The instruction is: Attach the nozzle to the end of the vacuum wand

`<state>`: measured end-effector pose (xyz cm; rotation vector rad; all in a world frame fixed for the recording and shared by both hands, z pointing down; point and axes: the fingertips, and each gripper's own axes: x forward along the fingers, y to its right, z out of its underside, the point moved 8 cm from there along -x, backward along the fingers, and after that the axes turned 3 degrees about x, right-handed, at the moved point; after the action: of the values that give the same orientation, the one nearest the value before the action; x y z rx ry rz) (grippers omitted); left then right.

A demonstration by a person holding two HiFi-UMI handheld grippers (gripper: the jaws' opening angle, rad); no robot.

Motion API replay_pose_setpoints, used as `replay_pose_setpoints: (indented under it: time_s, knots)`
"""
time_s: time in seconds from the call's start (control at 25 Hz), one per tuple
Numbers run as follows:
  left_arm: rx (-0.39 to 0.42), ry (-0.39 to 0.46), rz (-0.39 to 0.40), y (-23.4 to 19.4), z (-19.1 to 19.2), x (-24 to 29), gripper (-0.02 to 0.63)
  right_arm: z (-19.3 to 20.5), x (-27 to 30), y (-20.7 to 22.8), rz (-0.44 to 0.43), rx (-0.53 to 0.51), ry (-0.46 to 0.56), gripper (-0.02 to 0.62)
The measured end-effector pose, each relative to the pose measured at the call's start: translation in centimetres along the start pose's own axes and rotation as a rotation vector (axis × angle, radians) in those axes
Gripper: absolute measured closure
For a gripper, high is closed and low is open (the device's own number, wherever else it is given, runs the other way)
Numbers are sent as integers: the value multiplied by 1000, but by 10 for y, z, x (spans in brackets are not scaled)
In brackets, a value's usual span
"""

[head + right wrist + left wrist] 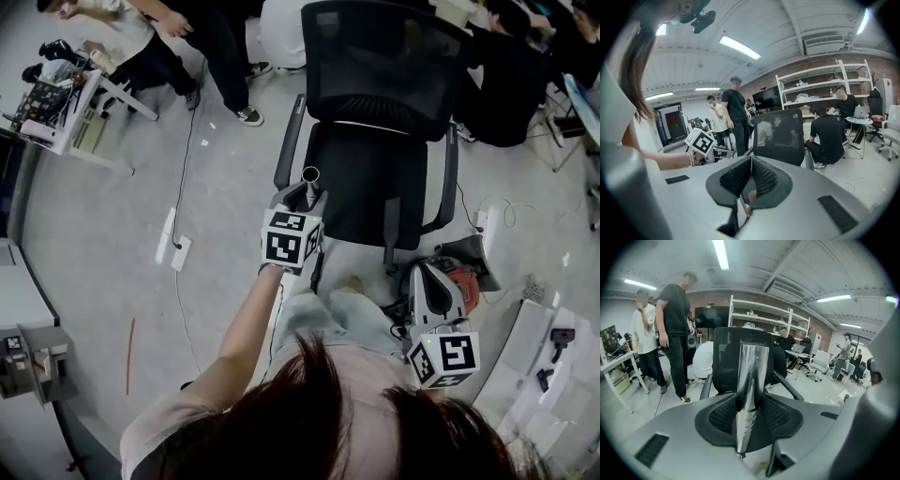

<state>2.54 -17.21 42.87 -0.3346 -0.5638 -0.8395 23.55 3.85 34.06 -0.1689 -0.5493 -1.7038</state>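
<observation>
Wand upright in the left gripper, in front of a black office chair

The left gripper (pixel 305 194) has its jaws spread wide, and the shiny vacuum wand (pixel 752 376) stands upright between them with the pads just beside it. The wand's open round end shows over the left edge of the office chair (pixel 375 178) seat. The right gripper (pixel 751 159) is well apart at the lower right, its jaws pressed together, with a red and black machine (pixel 466 281) on the floor just beyond it.

Wand (pixel 310 178) before chair (pixel 375 75), vacuum (pixel 439 292) at right.
</observation>
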Motion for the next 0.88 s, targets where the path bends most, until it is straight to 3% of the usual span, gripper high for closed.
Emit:
replay_pose_setpoints:
  time_s: [0.52, 0.88]
  knots:
    - [29, 20, -18, 1, 1, 7, 456, 14, 2, 19, -5, 52, 1, 572]
    - [40, 46, -31, 1, 3, 5, 456, 41, 21, 46, -41, 142, -57, 572]
